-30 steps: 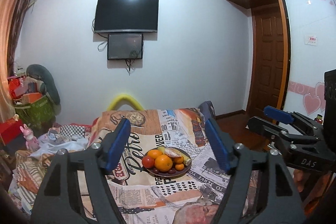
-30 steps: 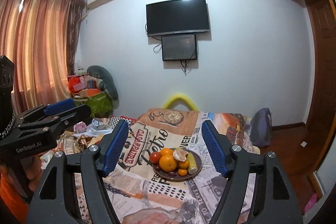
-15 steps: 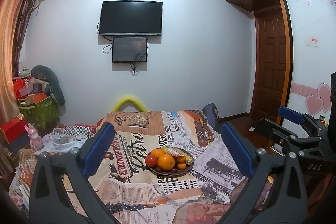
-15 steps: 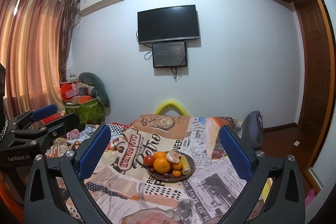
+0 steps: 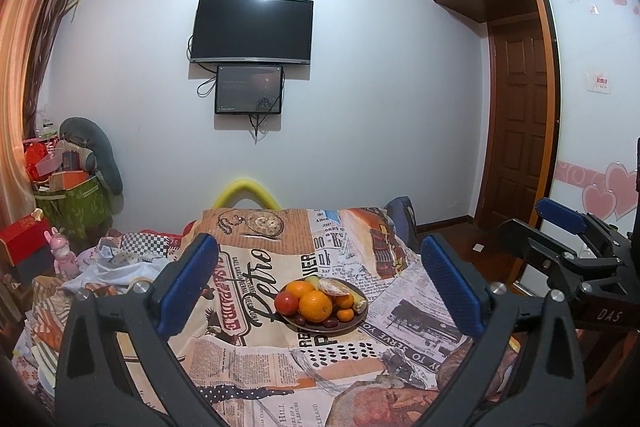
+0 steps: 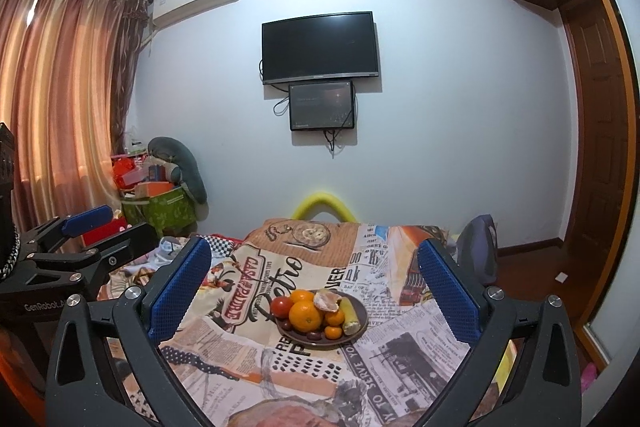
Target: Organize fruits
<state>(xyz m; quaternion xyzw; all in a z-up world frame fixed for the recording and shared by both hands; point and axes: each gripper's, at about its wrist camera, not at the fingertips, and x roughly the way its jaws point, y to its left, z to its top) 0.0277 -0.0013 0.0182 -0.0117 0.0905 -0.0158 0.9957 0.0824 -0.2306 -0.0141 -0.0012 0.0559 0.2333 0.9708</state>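
Fruit is sitting piled on a dark round plate (image 5: pixel 352 325) in the lower middle of both views, resting on a worktop covered by a newspaper-print cloth (image 5: pixel 256 359). A large orange (image 5: pixel 315 305) is lying at the front of the pile, touching a red tomato (image 5: pixel 286 303) on its left, with a peeled citrus (image 5: pixel 335 287) behind it and a piece of corn (image 6: pixel 349 315) lying along the plate's right side; small dark fruits are sitting along the front rim. The left hand-held gripper (image 5: pixel 320 285) is hanging short of the plate with its blue pads spread wide, its jaws having just been opening, nothing between them. The right hand-held gripper (image 6: pixel 314 287) is doing the same, jaws having just been opening and standing wide apart, clear of the fruit. Each gripper is showing at the other view's edge. A black television (image 5: pixel 252 30) is hanging on the white wall in the upper middle, and curtains (image 6: pixel 56 99) are hanging at the left.
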